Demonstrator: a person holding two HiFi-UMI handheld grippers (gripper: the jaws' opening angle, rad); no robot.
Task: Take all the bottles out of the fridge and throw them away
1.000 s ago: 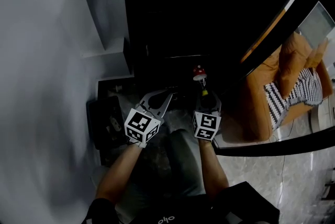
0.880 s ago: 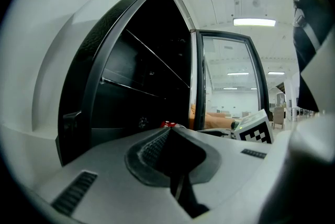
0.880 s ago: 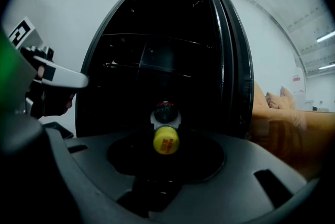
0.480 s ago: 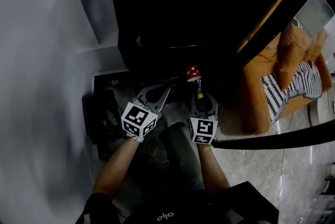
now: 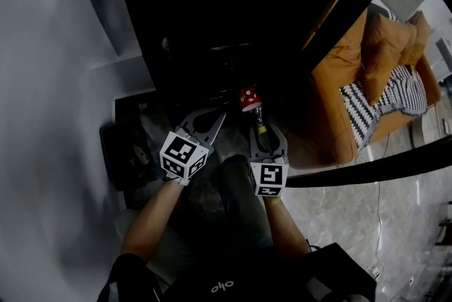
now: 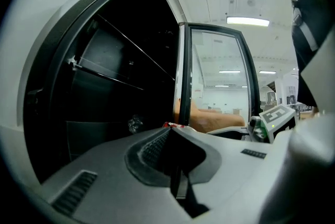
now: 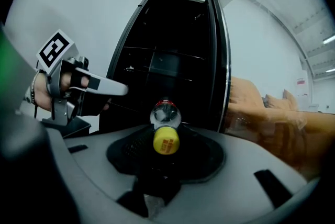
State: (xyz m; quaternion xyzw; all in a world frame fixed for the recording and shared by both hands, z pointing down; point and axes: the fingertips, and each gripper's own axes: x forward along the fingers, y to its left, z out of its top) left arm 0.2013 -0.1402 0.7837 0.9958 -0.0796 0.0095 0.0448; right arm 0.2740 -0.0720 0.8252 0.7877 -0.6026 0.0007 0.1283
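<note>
My right hand-held gripper (image 7: 166, 133) has its jaws closed on a bottle (image 7: 166, 114). The pads press on it from both sides, near the end with the cap. The yellow cap (image 7: 166, 142) points back toward me. The clear body, with a red label (image 5: 248, 97) at its far end, points away from me toward the fridge (image 5: 212, 18). The bottle lies almost level in the air and touches nothing except the jaws. It is just in front of the open fridge. Whether its far end is inside the opening or already outside, I cannot tell, because the inside of the fridge is very dark. There I can make out only a few thin lines of shelves (image 7: 157, 53).

My left hand-held gripper (image 6: 170, 129) has its jaws fully together, and nothing is between them. I hold it to the left of the right one, near it but apart from it, and it also points toward the dark opening.

The fridge door (image 6: 220, 76) stands open on the right side. It is of glass in a dark frame. Beyond the door, on the far right, there is an orange sofa (image 5: 339, 96) with a black and white striped cushion (image 5: 385, 110) on it. On the left of the fridge is a plain pale wall (image 5: 49, 82).
</note>
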